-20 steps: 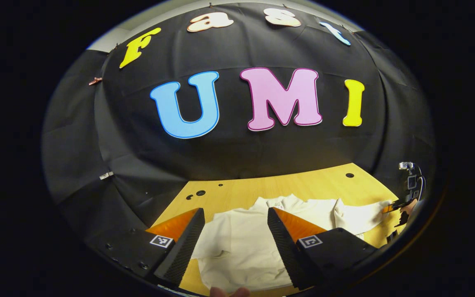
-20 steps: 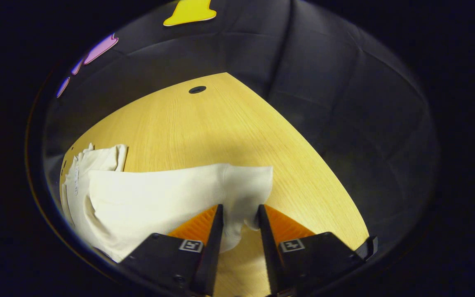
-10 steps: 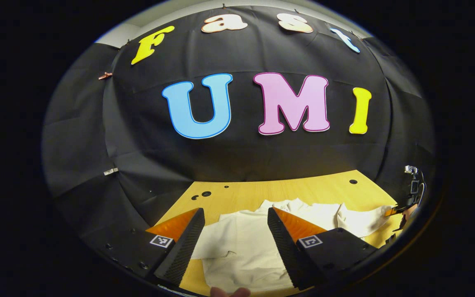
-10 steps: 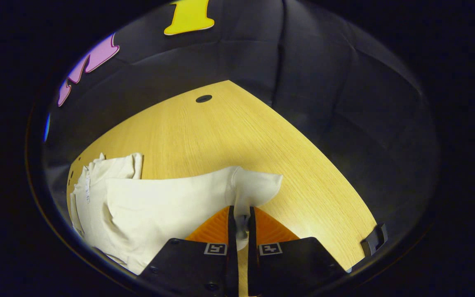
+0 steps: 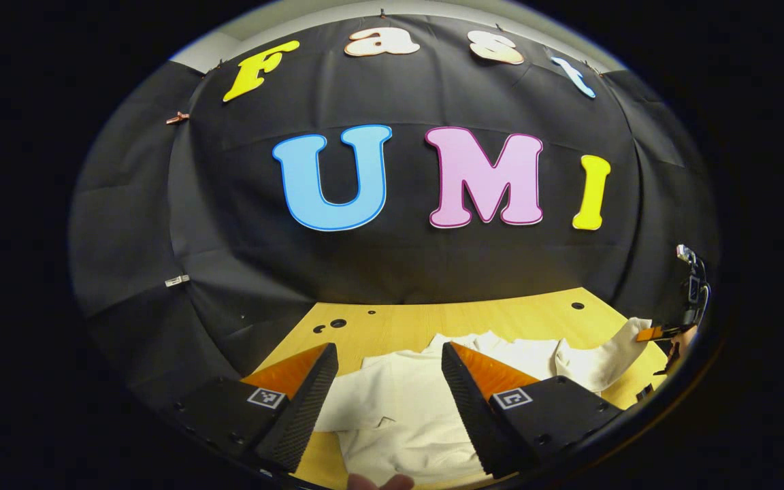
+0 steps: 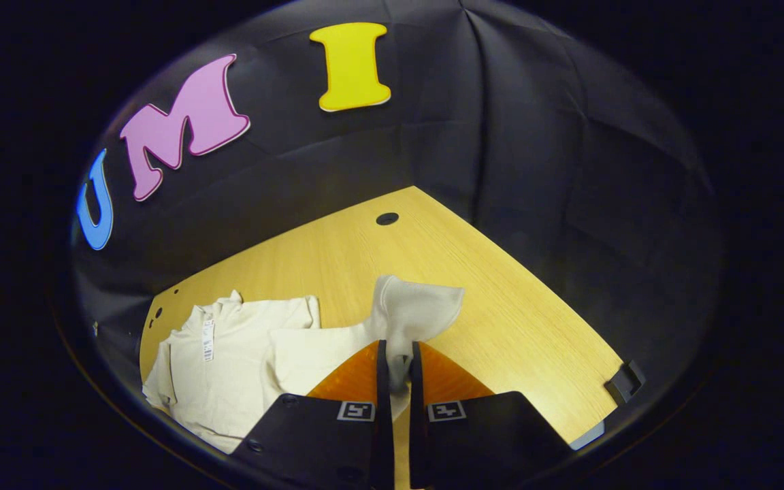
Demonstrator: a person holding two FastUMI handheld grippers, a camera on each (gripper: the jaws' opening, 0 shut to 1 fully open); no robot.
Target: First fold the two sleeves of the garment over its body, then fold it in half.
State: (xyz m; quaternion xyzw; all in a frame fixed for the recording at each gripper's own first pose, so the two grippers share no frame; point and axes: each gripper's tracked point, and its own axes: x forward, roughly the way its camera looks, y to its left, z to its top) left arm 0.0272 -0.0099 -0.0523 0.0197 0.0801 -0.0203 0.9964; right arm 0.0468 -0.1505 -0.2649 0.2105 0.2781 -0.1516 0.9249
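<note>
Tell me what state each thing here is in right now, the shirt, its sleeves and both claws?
Garment: lying flat on the table, not folded in half.
Sleeve: lifted off the table, pinched in the right claw.
Other sleeve: lies on the garment's side under the left claw.
Right claw: shut on the sleeve.
Left claw: open, holding nothing, above the garment.

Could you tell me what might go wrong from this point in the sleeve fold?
1. The right gripper pinches the sleeve only near its cuff, so the cloth could slip out as it is carried over the body.
2. The left gripper hangs open above the garment and pins nothing; pulling the sleeve may drag the whole garment across the table.
</note>
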